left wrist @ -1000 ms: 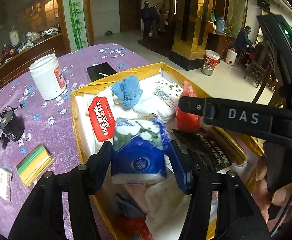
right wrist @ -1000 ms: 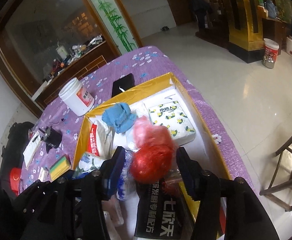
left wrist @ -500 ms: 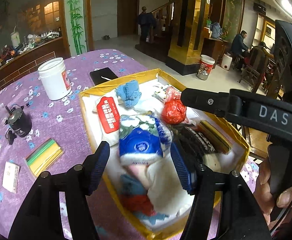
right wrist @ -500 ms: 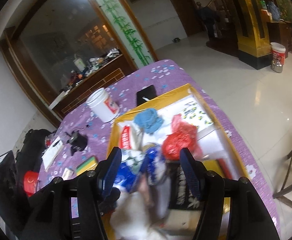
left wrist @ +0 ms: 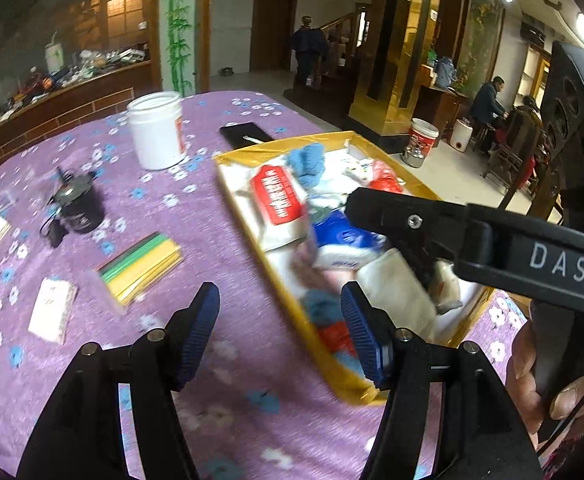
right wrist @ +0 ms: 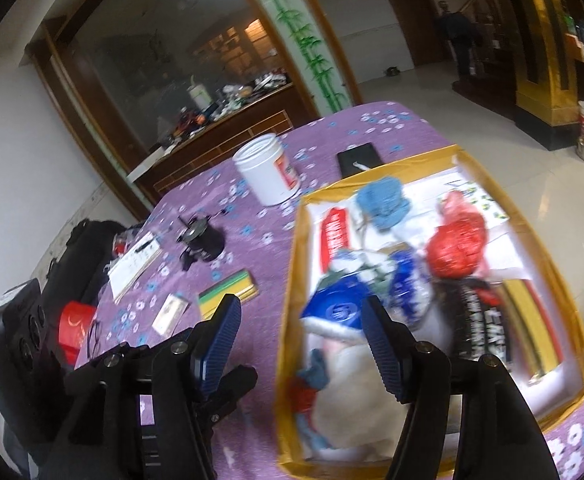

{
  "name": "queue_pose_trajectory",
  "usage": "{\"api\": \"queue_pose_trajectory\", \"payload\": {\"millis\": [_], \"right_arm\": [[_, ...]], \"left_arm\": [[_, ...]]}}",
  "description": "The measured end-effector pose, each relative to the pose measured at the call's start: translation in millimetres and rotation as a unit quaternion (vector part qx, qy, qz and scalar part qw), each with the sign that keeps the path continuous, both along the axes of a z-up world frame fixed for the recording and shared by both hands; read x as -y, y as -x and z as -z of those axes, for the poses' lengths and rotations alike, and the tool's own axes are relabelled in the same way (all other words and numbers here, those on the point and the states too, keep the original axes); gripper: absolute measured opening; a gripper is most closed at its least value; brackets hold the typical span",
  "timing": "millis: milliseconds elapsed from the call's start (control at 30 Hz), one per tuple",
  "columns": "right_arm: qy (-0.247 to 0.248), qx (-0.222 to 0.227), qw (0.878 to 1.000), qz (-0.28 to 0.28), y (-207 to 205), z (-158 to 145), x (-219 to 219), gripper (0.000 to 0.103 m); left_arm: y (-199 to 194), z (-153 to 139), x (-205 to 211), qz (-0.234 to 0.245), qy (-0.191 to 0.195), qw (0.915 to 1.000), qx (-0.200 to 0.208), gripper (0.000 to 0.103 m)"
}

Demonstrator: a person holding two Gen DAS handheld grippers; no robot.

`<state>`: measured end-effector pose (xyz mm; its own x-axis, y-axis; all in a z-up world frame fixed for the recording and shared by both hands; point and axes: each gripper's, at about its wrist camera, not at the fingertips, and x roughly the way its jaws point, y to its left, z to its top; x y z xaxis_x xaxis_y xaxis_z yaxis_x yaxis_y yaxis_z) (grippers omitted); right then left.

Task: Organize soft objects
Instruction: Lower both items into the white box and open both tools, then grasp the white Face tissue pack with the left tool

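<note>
A yellow-rimmed box (left wrist: 333, 372) on the purple flowered table holds the soft things. Among them are a blue tissue pack (left wrist: 343, 240), a red-labelled white pack (left wrist: 278, 200), a blue knitted cloth (left wrist: 307, 162), a red plastic bag (left wrist: 385, 178) and white cloths. My left gripper (left wrist: 280, 336) is open and empty, above the box's near left rim. My right gripper (right wrist: 299, 340) is open and empty too, over the box's left wall (right wrist: 292, 280), with the blue tissue pack (right wrist: 335, 308) and red bag (right wrist: 457, 246) lying beyond it. The image is motion-blurred.
Left of the box stand a white jar (left wrist: 156, 136), a black phone (left wrist: 246, 134), a small black device (left wrist: 78, 204), a green-and-yellow packet (left wrist: 140, 268) and a white card (left wrist: 50, 310). A black packet (right wrist: 479, 320) lies in the box's right side. People are far back.
The left gripper let go of the blue tissue pack and the right let go of the red bag; both now lie in the box. Both grippers pulled back and to the left.
</note>
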<state>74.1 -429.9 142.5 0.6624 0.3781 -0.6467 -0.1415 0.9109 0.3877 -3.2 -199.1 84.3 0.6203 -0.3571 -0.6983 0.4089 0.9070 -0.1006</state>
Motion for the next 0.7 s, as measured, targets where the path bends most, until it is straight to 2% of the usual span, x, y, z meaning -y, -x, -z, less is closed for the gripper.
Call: {"api": "queue_pose_trajectory", "payload": {"millis": [200, 333, 467, 700], "right_arm": [[0.01, -0.005, 1.0, -0.026, 0.8, 4.5, -28.9, 0.065], [0.019, -0.011, 0.998, -0.051, 4.5, 10.3, -50.1, 0.065], [0.03, -0.018, 0.996, -0.08, 8.9, 18.0, -73.0, 0.065], [0.035, -0.032, 0.993, -0.104, 9.5, 31.2, -96.2, 0.065]], "left_arm": [[-2.3, 5.9, -48.9, -0.041, 0.011, 0.9991, -0.009, 0.062], [-8.5, 10.7, -82.8, -0.069, 0.001, 0.9975, -0.015, 0.063], [-21.3, 18.7, -127.0, -0.112, -0.006, 0.9933, -0.027, 0.076], [-58.4, 41.2, -183.1, -0.177, -0.006, 0.9814, -0.073, 0.076]]}}
